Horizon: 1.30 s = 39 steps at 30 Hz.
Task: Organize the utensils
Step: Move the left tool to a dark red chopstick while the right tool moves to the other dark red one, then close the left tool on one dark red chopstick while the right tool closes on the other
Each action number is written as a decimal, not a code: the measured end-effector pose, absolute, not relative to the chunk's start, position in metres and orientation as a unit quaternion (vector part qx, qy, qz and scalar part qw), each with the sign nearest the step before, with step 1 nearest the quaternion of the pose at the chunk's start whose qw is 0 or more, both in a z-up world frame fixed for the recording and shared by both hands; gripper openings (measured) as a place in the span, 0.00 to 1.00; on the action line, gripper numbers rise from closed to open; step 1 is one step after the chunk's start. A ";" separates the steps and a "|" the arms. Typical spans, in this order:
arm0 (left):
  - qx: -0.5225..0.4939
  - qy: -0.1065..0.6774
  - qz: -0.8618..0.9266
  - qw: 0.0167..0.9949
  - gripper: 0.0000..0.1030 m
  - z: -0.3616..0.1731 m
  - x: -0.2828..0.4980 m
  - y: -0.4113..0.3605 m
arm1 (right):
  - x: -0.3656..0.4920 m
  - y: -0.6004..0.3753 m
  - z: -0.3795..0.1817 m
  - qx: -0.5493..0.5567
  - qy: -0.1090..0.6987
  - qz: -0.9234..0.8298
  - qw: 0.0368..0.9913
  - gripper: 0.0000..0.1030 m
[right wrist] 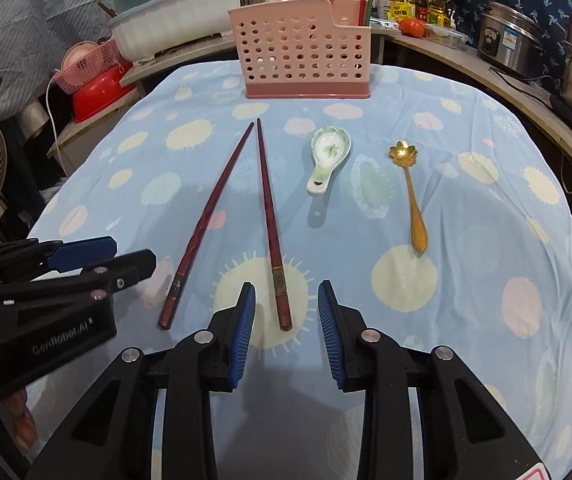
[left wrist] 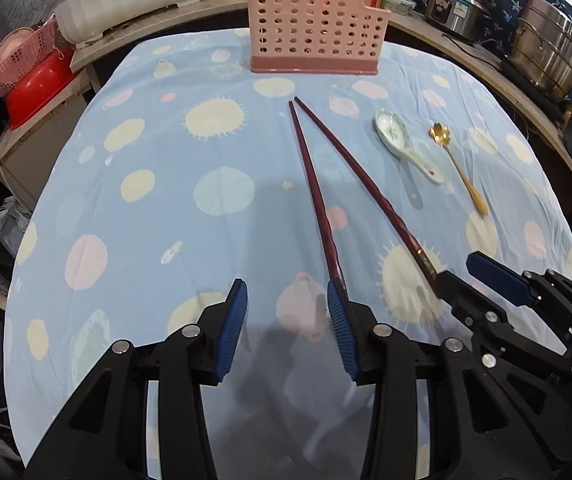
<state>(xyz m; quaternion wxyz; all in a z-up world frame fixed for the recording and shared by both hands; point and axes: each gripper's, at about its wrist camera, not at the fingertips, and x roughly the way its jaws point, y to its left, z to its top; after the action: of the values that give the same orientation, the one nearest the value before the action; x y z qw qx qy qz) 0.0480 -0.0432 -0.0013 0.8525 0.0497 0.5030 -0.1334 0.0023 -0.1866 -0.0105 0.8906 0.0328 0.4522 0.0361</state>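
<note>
Two dark red chopsticks lie on the blue patterned tablecloth, tips toward the pink perforated utensil holder [right wrist: 304, 56] at the far edge. My right gripper [right wrist: 286, 288] is open, low over the cloth, with the thick end of the right chopstick [right wrist: 267, 208] between its pads and touching neither. My left gripper [left wrist: 286, 286] is open with nothing between its fingers; the left chopstick [left wrist: 314, 184] ends just behind its right finger. Right of the chopsticks lie a white-green ceramic spoon [right wrist: 328, 156] and a gold flower-shaped spoon [right wrist: 410, 188].
The holder [left wrist: 314, 24] stands at the table's far edge. Behind it are a white tub [right wrist: 173, 20], bottles and more chopsticks in cups. Steel pots [left wrist: 546, 52] sit on the right counter; a red basin and pink basket [left wrist: 33, 76] are at the left.
</note>
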 end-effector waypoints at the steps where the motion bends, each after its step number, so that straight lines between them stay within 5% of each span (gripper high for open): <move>1: 0.051 0.504 -0.133 0.852 0.39 -0.003 0.047 -0.044 | 0.004 -0.186 -0.012 0.031 0.454 0.036 0.890 0.25; 10: 0.053 0.510 -0.127 0.849 0.39 -0.009 0.047 -0.045 | 0.013 -0.184 -0.025 0.026 0.466 0.033 0.884 0.09; 39: 0.031 0.516 -0.164 0.840 0.47 -0.015 0.040 -0.066 | -0.004 -0.206 -0.026 0.067 0.473 0.031 0.878 0.08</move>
<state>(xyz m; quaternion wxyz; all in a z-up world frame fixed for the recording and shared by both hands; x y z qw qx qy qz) 0.0398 -0.0665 -0.0151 0.8401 0.0308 0.5160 -0.1645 -0.0041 -0.2064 -0.0265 0.8782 0.0671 0.4725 0.0311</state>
